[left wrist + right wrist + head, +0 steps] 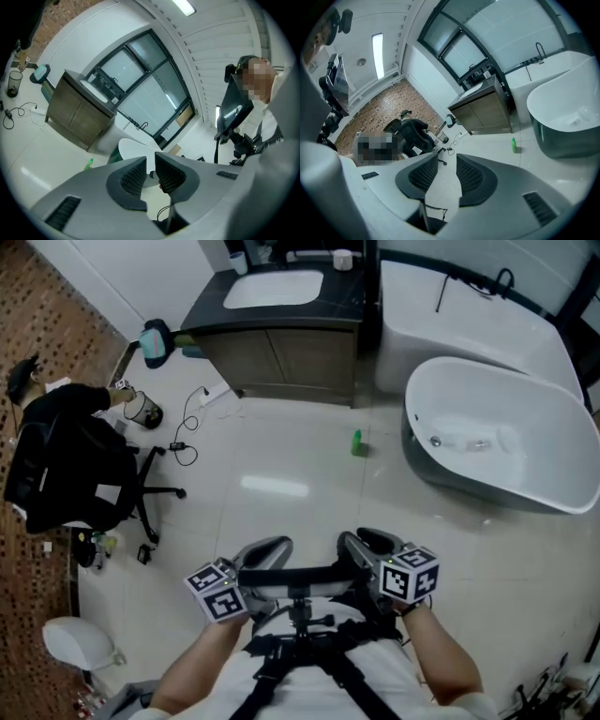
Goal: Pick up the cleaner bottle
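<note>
Plainly, the small green plastic cleaner bottle (357, 442) stands upright and alone on the pale glossy tiled floor (281, 512). It is towards the floor's far edge, near the foot of the dark-topped wooden vanity cabinet (281, 357) and beside the white oval freestanding bathtub (525, 418). Open floor lies all round it, so it looks set out for an easy approach from any side.

Both tools are held low against the person's body, well apart from the bottle, which I judge to mean the reach has not begun. The left gripper (150, 176) has its jaws brought together with nothing between them. The right gripper (447, 176) has its jaws a little apart, and only floor shows through the gap.
</note>
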`<state>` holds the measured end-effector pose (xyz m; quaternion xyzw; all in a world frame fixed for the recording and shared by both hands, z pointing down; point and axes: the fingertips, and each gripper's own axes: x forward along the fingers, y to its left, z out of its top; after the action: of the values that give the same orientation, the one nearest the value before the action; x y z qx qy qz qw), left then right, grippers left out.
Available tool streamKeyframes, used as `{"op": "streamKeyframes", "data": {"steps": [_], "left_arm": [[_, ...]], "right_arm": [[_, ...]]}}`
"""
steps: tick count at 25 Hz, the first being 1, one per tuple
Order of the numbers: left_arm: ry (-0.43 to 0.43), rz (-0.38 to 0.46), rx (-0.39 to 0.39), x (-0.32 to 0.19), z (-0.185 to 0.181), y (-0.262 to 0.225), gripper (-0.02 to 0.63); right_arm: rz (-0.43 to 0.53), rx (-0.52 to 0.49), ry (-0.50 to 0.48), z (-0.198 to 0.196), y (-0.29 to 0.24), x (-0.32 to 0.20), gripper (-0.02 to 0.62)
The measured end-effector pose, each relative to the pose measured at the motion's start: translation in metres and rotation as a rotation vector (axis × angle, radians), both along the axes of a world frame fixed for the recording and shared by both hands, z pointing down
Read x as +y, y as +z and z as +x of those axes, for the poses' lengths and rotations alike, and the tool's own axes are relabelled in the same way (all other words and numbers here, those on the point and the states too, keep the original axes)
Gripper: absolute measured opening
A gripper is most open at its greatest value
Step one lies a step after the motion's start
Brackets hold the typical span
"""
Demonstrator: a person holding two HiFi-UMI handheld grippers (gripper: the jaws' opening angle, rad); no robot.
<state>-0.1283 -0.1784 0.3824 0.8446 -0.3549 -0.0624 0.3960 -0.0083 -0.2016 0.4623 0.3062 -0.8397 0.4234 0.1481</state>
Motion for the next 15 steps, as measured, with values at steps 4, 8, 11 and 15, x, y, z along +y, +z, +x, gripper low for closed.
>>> {"op": "streamKeyframes", "data": {"steps": [4,8,11,15], "left_arm": [[0.007,0.018,-0.006,-0.04,0.018,-0.002,0.048],[-0.001,0.01,-0.013,-0.066,0.024,0.001,0.048],[0.024,-0.001,0.015,-0.075,0.027,0.002,0.048],[0.076,-0.018,0.029,-0.088,0.028,0.006,0.048]], "right_arm": [[-0.02,0.003,-0.012,0.016,0.005,-0.033,0.13],[-0.028,0.004,-0.023,0.019,0.006,-0.057,0.13],[-0.037,-0.006,-0.019,0.012,0.004,-0.064,0.13],[-0.041,-0.002,0.022,0.005,0.002,-0.071,0.13]]}}
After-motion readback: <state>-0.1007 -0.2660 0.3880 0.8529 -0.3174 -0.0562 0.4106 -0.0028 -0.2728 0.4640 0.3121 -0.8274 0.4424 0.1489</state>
